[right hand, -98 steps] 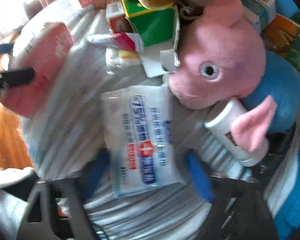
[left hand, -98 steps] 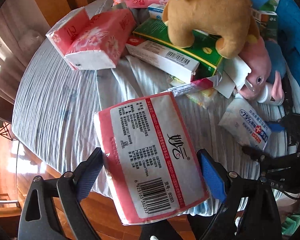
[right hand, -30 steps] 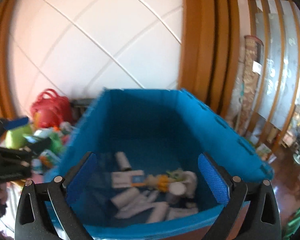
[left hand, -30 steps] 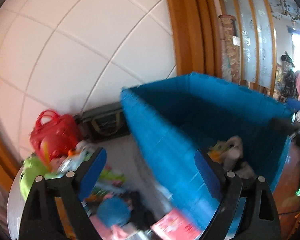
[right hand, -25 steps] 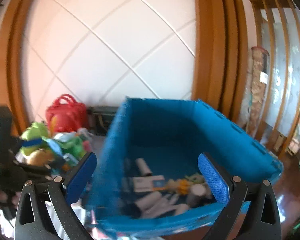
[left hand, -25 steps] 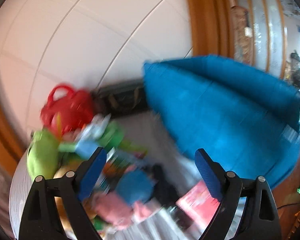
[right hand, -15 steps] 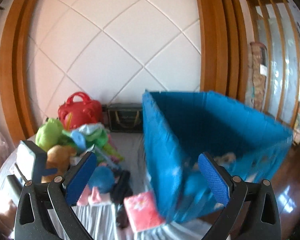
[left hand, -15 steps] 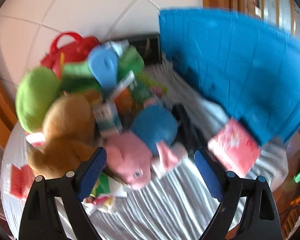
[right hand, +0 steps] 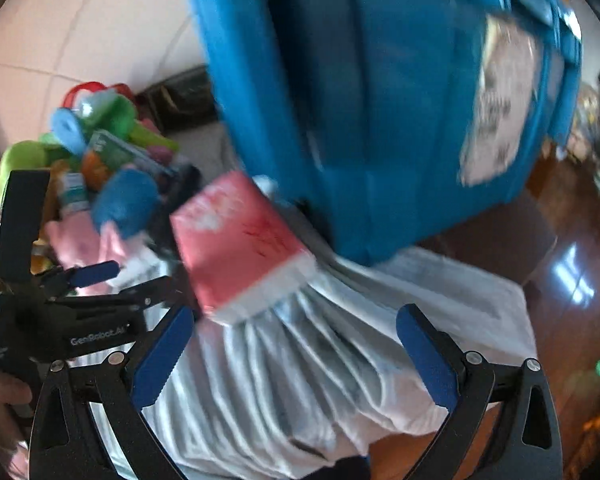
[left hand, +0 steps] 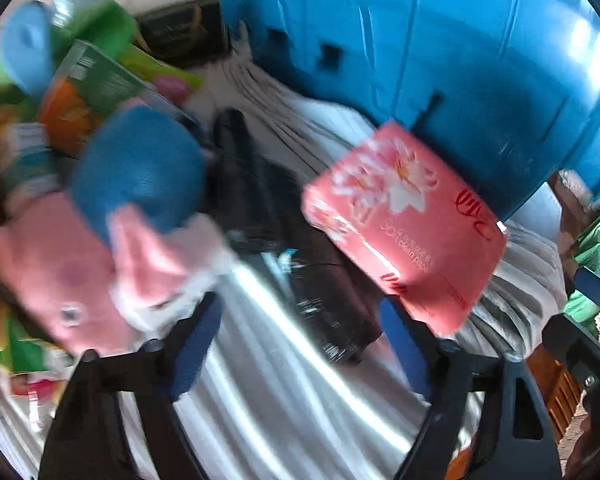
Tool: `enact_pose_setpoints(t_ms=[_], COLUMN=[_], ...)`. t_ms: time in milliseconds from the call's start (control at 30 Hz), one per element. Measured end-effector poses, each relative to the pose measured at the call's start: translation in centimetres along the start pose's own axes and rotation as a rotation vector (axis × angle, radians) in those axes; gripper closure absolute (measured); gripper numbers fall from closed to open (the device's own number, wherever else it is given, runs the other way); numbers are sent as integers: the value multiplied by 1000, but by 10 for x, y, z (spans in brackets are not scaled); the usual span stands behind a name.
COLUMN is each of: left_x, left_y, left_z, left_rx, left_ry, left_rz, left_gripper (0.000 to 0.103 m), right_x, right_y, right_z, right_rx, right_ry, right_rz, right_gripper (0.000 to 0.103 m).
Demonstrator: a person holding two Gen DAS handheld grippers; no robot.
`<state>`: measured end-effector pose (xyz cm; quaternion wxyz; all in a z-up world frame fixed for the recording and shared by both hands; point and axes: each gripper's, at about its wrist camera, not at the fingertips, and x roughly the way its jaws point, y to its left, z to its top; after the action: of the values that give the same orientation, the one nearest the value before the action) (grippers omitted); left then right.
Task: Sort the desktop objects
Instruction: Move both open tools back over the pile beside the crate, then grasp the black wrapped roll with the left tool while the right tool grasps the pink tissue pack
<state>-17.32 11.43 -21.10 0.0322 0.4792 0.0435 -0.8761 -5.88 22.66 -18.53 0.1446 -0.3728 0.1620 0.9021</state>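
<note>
A pink tissue pack (left hand: 408,224) lies tilted on the striped cloth against the blue bin (left hand: 440,40). It also shows in the right wrist view (right hand: 240,248) beside the bin (right hand: 372,100). My left gripper (left hand: 300,344) is open and empty, low over the cloth, with the pack just past its right finger. It appears from the side in the right wrist view (right hand: 128,284). My right gripper (right hand: 292,356) is open and empty above the cloth, just short of the pack. Both views are blurred.
A pink and blue plush pig (left hand: 100,220) and a pile of boxes and green toys (left hand: 80,72) lie left. A black object (left hand: 284,248) lies between pig and pack. The cloth-covered table's edge (right hand: 440,420) is near, with wooden floor (right hand: 572,280) right.
Both grippers have swung down from facing the bin's opening to the tabletop. The tissue pack the left gripper held before now lies loose by the bin. The wipes pack is out of view.
</note>
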Motion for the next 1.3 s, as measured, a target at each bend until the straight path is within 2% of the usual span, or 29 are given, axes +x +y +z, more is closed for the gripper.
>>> enact_pose_setpoints(t_ms=[100,133,167,267,400,500,667,733,767,800,833,900,967,1033,1067,1133,1200,1233,1300], left_x=[27,30,29,21,-1,-11,-10,-7,-6,-4,-6,-8,-13,-18,-20,-22,-25,-26,-26], left_y=[-5,-5,-7,5,29,35,29,27,28,34,36,36,35,33,33,35,35,34,31], left_z=[4,5,7,2,-22,-36,-36,-34,-33,-31,-36,-40,-46,-51,-53,-54,-50,-46,-37], left_rx=[-24,-35,-35,-94,-100,-96,-56,-50,-43,-40,-33,-17,1,21,27,16,-24,-40,-59], left_ry=[47,36,24,29,33,47,34,34,34,34,33,40,53,71,79,94,89,72,25], left_rz=[-14,-2,18,10,44,22,30,27,26,24,22,22,19,17,15,9,-2,-4,22], left_gripper=[47,58,60,68,69,69,69,69,69,69,69,69,69,69,69,69,68,67,56], right_x=[11,16,20,35,48,59,73,77,78,80,81,81,74,64,60,49,45,45,48], right_y=[-10,-9,-8,3,21,33,49,50,50,52,53,58,59,62,64,66,60,59,53], right_z=[3,4,5,7,6,3,3,4,5,5,4,-1,-13,-27,-31,-33,-27,-22,-12], right_rx=[0,-15,-33,-89,-163,-209,-254,-246,-239,-234,-220,-193,-159,-135,-143,-163,-161,-160,-160], right_ry=[7,8,12,24,11,-6,-55,-49,-47,-41,-25,8,72,127,130,107,69,55,29], right_rz=[20,29,38,80,110,107,44,52,51,33,34,30,53,105,104,65,33,22,10], right_gripper=[0,0,0,0,0,0,0,0,6,21,31,63,72,72,71,63,41,40,40])
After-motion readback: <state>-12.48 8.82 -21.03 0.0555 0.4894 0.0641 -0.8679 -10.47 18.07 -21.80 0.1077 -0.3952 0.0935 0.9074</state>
